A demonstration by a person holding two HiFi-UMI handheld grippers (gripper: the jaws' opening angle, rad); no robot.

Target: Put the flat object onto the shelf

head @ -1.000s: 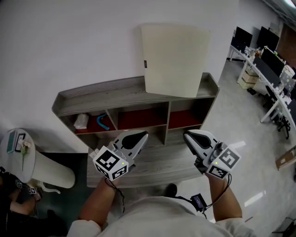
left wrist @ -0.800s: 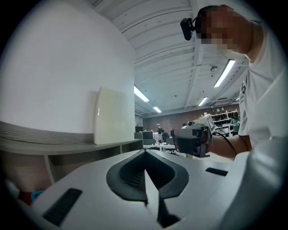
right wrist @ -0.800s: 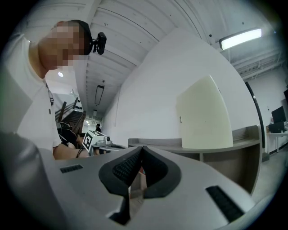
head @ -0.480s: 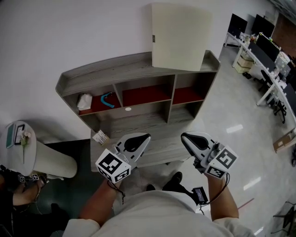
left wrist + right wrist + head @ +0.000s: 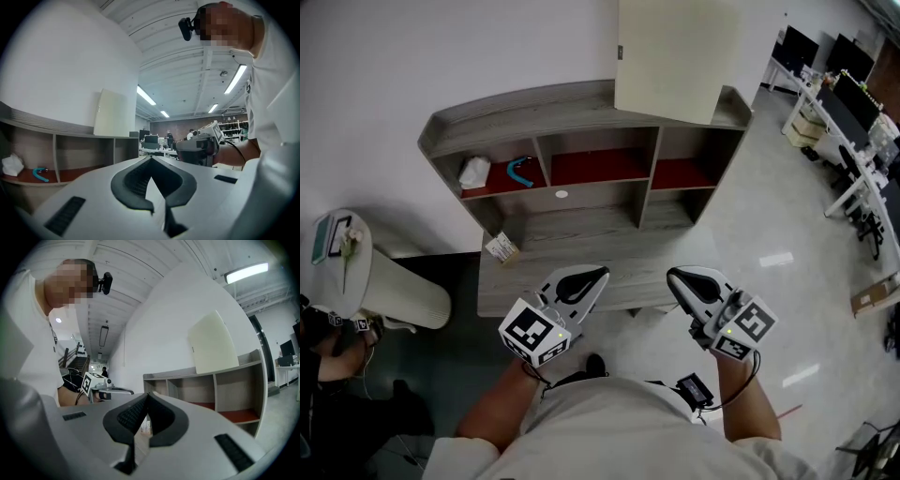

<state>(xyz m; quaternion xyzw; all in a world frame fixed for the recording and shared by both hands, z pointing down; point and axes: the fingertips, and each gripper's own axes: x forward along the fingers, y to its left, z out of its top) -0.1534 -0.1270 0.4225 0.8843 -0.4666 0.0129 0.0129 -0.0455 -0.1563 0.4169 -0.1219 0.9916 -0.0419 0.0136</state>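
Note:
The flat object, a cream board [image 5: 675, 56], stands upright on top of the grey wooden shelf [image 5: 534, 108] and leans against the white wall. It also shows in the left gripper view as the cream board [image 5: 110, 113] and in the right gripper view as the cream board [image 5: 213, 345]. My left gripper [image 5: 598, 274] and right gripper [image 5: 675, 275] are held side by side close to my body, well short of the shelf. Both are shut and hold nothing. The jaw tips meet in the left gripper [image 5: 150, 158] and the right gripper [image 5: 147, 394].
The left compartment holds a blue curved thing [image 5: 521, 171] and a white crumpled thing [image 5: 474, 172]. A small tagged box [image 5: 501, 247] lies on the lower desk surface. A white round stand [image 5: 384, 291] is at the left, office desks [image 5: 853, 112] at the right.
The shelf has moved away from me and up in the head view as I stepped back. Both grippers stayed shut and empty, now over the floor in front of the desk.

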